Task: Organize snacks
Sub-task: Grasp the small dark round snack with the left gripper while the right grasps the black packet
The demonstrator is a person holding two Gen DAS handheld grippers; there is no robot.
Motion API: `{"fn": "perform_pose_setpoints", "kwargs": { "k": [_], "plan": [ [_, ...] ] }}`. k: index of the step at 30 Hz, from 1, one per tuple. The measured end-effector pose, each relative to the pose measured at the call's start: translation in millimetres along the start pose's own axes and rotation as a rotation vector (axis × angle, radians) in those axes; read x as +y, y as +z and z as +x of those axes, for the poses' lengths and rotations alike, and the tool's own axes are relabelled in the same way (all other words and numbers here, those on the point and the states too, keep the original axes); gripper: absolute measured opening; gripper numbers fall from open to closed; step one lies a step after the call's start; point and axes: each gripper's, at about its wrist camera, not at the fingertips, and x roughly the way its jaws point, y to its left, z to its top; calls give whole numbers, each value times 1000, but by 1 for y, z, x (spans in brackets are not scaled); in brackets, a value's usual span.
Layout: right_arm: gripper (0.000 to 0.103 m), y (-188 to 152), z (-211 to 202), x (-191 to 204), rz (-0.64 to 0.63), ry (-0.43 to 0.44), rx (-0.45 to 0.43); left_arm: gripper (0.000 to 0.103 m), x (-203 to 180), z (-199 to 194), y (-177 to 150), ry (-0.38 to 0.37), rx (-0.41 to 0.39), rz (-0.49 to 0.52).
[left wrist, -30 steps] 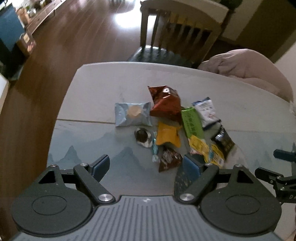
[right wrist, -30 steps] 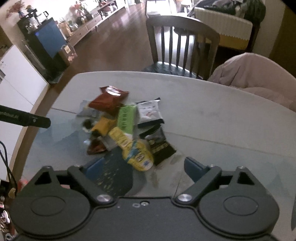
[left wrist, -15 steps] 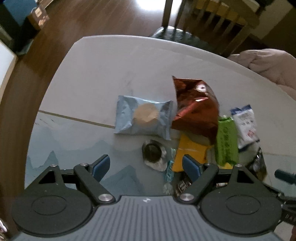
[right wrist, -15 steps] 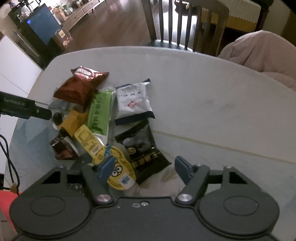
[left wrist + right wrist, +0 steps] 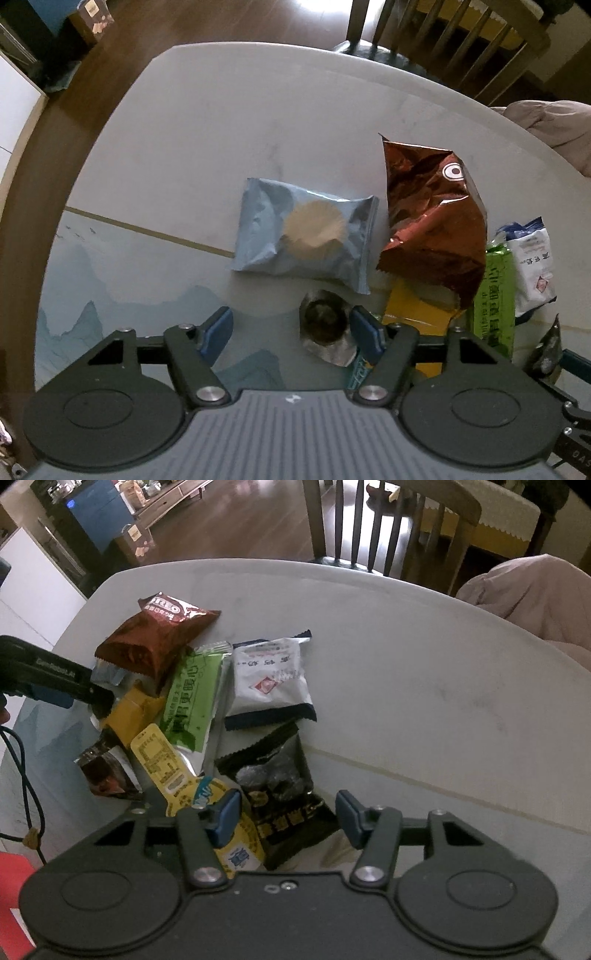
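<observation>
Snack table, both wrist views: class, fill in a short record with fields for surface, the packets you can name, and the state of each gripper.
Surface: round pale table
Blue packet: lies flat, apart from the pile, a cupcake pictured on it
Brown Oreo bag: far left of pile
Green packet: beside white packet
Black packet: lies between right fingers
Left gripper: open, near foil-wrapped sweet
Right gripper: open, low over black packet

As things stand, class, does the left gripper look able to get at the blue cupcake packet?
Probably yes. The left gripper is open and the blue cupcake packet lies flat just ahead, uncovered. Only the small foil-wrapped chocolate sits by its right finger, off the direct line.
</observation>
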Motion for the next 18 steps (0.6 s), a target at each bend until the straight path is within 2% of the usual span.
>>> {"fn": "perform_pose_setpoints", "kwargs": {
  "k": [4,7,10,12,18],
  "plan": [
    [54,-2,5,0,1,-7,-1,69,-4,2,-2,12,-23,34],
    [51,-3,6,0,-1,-10,-7,64,-8,-2,-7,15,-41,42],
    [48,-5,5,1,-6,-16,-16,49,-13,-6,-12,-9,-75,74],
    [46,-7,3,2,-9,-23,-21,34,-17,-8,-15,-15,-89,103],
    [37,-10,0,4,-13,-27,-36,30,-23,-13,-18,2,-104,139]
  ]
}}
